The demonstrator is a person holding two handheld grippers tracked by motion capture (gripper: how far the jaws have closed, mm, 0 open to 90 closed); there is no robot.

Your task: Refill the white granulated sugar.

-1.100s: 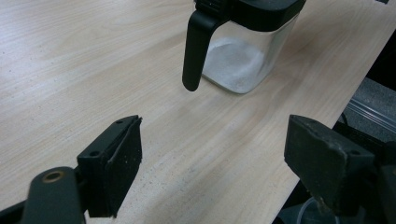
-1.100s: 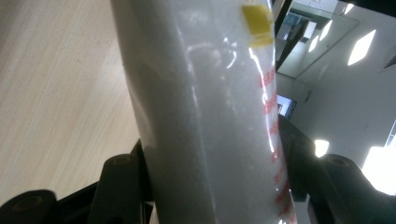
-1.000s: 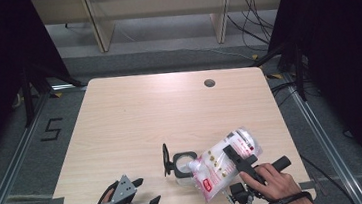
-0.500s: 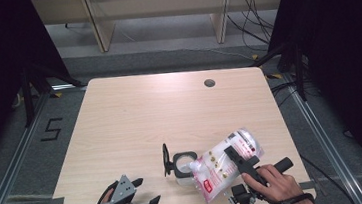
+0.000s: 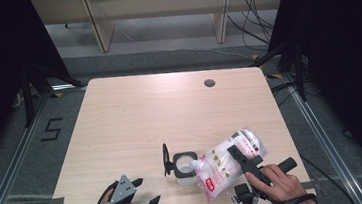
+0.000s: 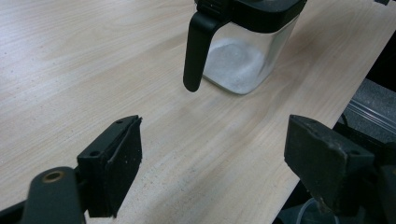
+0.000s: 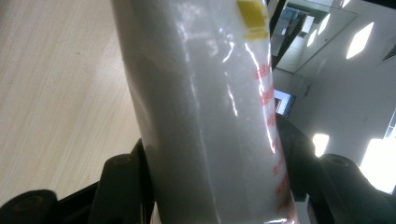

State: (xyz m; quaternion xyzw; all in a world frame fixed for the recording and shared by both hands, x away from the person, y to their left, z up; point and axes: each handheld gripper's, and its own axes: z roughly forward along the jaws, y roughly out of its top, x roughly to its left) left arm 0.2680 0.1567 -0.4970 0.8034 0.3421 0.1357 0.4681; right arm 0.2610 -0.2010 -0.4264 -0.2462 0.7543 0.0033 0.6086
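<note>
The right tongs (image 5: 242, 159) clamp a clear plastic bag (image 5: 228, 165) of white granules with red print, one jaw on each side of the bag, as the right gripper view confirms (image 7: 210, 140). The bag is tilted, its lower end directed toward the open mouth of a square clear container (image 5: 185, 168) with a black rim; its far end rises beyond the tongs. The container stands on the counter (image 5: 170, 113) just beside the bag's lower end, its black lid (image 5: 166, 158) hinged upright on the side away from the right tongs. In the left gripper view, the container (image 6: 247, 51) holds a shallow layer of white granules and stands ahead of the left tongs (image 6: 212, 154), apart from them. The left tongs (image 5: 138, 201) are wide, nothing between the jaws, low over the counter's near edge.
</note>
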